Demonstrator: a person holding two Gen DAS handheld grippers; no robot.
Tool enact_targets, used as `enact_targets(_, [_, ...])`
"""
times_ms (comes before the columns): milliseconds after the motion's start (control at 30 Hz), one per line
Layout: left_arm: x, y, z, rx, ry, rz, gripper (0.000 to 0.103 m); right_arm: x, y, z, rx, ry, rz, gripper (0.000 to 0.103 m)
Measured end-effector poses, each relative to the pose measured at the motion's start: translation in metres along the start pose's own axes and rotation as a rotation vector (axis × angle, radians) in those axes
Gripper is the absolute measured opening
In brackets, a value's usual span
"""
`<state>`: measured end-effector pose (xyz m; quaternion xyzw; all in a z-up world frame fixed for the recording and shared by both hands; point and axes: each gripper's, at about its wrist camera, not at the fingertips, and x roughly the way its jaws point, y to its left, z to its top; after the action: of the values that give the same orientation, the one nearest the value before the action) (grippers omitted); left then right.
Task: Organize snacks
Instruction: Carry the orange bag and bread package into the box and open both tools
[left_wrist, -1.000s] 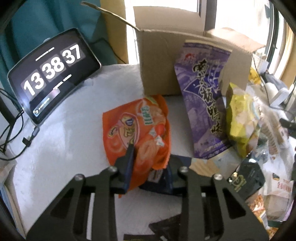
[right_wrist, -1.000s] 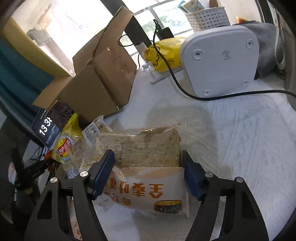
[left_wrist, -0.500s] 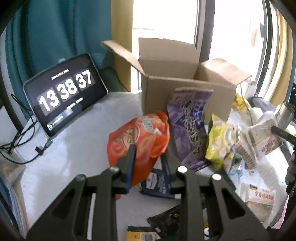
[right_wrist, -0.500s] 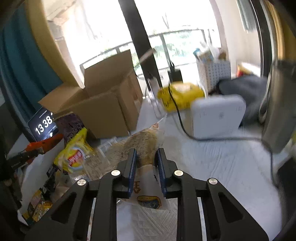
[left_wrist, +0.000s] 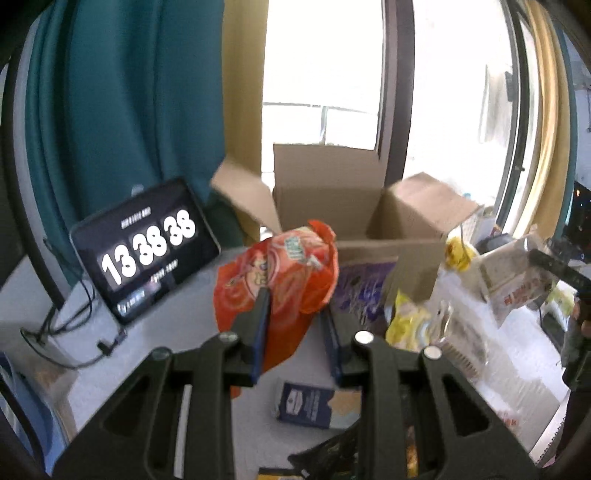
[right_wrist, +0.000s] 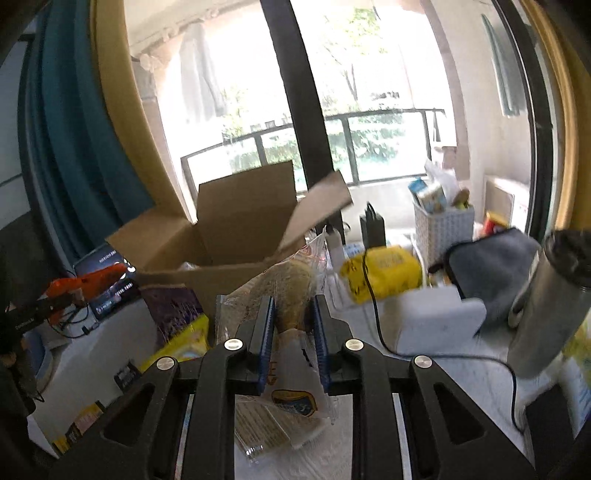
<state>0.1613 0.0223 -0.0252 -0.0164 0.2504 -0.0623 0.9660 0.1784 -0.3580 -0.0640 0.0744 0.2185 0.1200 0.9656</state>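
White tabletop (left_wrist: 184, 317) below; orange bag (left_wrist: 280, 273) stands upright in left tongs (left_wrist: 295, 332).

Orange snack bag (left_wrist: 280, 273), purple printed packet (left_wrist: 360, 291), yellow chip bag (left_wrist: 408, 323), plain brown cardboard box (left_wrist: 332, 192)

Orange snack bag (left_wrist: 280, 273) & bread pack (right_wrist: 291, 295) held aloft nr open cardboard box (left_wrist: 343, 206).

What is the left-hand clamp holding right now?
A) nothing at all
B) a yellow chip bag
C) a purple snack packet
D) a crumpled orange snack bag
D: the left gripper is shut on the crumpled orange snack bag, raised in front of the open cardboard box.
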Motion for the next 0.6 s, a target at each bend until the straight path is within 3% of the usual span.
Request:
enact_targets(267, [-0.004, -0.017, 0.037, 0.053, -0.091, -0.01, 0.028, 0.001, 0.01, 0.027, -0.038, -0.065, 0.036, 0.022])
enact_targets(600, [0.014, -0.036, 0.069, 0.099, -0.149, -0.052, 0.028, 0.013, 0.024, 0.057, -0.087, -0.122, 0.062, 0.022])
